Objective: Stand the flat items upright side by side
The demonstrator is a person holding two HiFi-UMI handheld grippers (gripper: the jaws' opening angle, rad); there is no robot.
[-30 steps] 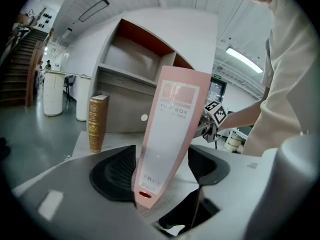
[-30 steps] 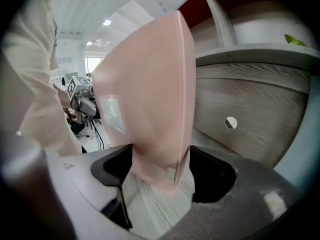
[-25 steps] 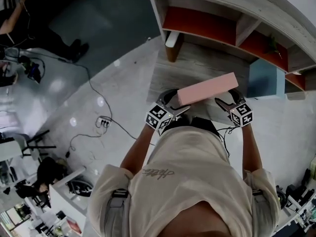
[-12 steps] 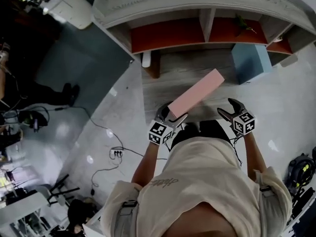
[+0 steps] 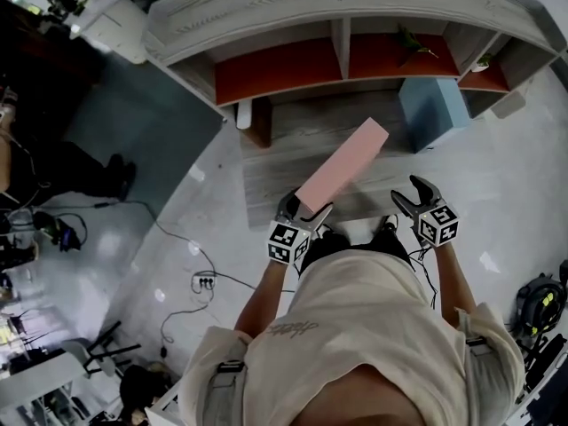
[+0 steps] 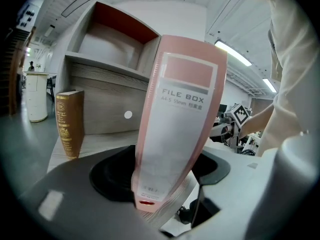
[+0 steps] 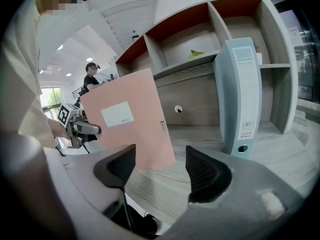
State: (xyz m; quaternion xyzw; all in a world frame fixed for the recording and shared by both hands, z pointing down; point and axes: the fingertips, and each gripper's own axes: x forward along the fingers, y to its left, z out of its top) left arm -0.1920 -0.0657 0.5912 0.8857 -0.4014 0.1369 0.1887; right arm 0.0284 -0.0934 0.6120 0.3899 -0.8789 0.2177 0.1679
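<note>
The left gripper is clamped on the lower end of the pink file box, its jaws closing on it, and holds the box tilted above the wooden tabletop. The right gripper is empty, its 2 jaws apart but closing, to the right of the box and clear of it. A blue file box stands upright at the tabletop's right. A brown book stands upright at its left, below the red-backed shelf.

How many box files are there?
2: a pink cardboard box file between the closing jaws of the left gripper; a pale blue box file upright on the wooden shelf.
</note>
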